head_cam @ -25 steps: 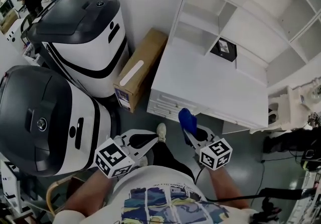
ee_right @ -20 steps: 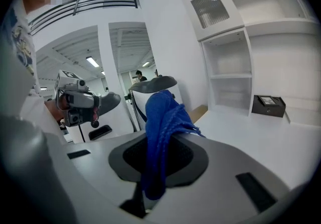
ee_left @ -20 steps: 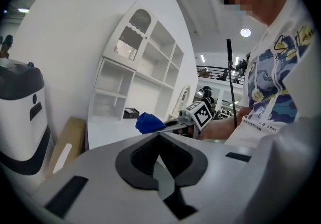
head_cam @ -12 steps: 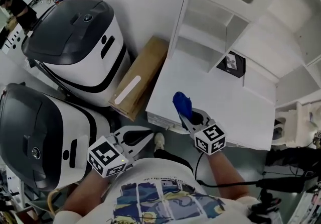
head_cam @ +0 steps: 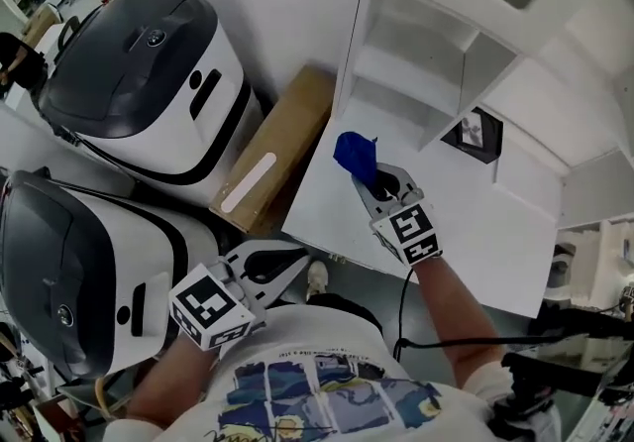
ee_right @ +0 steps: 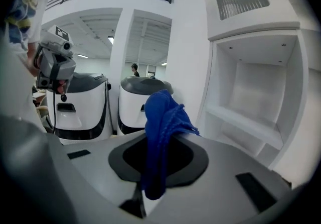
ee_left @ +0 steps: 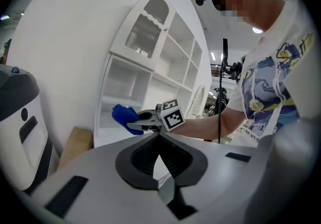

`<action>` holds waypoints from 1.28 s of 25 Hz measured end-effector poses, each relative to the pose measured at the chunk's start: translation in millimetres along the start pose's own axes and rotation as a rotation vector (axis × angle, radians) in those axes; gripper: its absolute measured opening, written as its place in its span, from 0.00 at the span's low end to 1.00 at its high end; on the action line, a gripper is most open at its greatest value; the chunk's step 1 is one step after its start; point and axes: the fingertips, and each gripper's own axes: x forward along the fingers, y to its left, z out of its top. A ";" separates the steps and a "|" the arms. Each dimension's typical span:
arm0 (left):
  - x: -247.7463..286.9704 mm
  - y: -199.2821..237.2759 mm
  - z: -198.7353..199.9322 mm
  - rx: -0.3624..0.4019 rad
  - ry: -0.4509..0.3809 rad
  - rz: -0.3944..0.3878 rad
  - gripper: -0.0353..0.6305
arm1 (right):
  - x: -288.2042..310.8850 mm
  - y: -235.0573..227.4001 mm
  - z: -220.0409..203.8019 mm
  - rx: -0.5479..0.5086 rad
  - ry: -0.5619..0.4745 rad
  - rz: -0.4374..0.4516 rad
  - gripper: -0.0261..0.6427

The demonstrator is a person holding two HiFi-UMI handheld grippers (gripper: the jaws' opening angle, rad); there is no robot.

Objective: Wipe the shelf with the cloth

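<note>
Sticking up btw R fingers (head_cam: 366, 185): cloth (ee_right: 160, 127)

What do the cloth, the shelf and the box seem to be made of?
Cloth: soft blue textile, perhaps microfibre; it drapes in folds. Shelf: smooth white board, painted or laminated, likely wood; flat, even panels. Box: matte brown cardboard, judging by colour and sharp edges.

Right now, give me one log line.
right gripper: shut on cloth | left gripper: shut, empty | cloth: near shelf
</note>
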 end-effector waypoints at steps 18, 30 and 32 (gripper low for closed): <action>-40.4 69.6 13.2 0.003 -0.010 0.051 0.06 | 118.9 -99.1 39.6 -0.184 0.026 -0.199 0.14; -56.2 107.6 6.8 -0.039 0.008 0.106 0.06 | 172.9 -129.0 -19.5 -0.059 0.137 -0.222 0.14; -55.9 111.8 6.9 -0.040 0.016 0.098 0.06 | 179.2 -128.5 -30.9 -0.033 0.164 -0.217 0.14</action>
